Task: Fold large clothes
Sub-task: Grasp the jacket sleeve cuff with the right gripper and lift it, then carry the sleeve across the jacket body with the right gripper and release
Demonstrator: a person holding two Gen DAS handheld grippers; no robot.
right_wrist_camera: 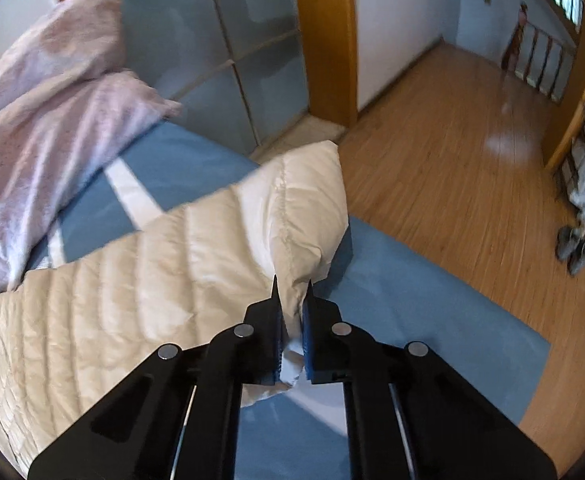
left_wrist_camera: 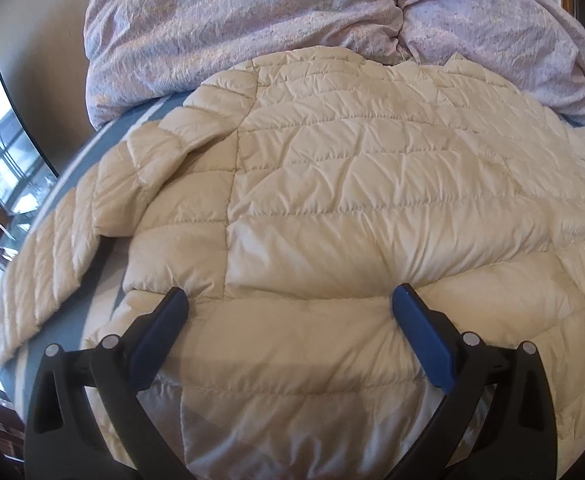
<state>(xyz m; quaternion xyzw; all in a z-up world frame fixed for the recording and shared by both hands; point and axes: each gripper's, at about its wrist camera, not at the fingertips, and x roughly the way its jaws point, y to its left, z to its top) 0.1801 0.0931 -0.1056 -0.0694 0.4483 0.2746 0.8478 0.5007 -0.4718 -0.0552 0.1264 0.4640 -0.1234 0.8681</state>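
Right wrist view: the right gripper [right_wrist_camera: 292,296] pinches the puffy cream quilted jacket's [right_wrist_camera: 196,248] sleeve at lower centre over blue bedding [right_wrist_camera: 404,304]. Spread wide, the left gripper [left_wrist_camera: 290,300] rests on the jacket.

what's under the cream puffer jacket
A blue bedsheet with a white stripe shows around the cream puffer jacket. What lies beneath its middle is covered.

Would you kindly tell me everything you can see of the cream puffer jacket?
The cream puffer jacket is quilted in horizontal channels, soft and slightly shiny. It lies spread on the blue bedsheet, its collar end against the lilac duvet. The left gripper presses open into its hem; the right gripper pinches a sleeve cuff.
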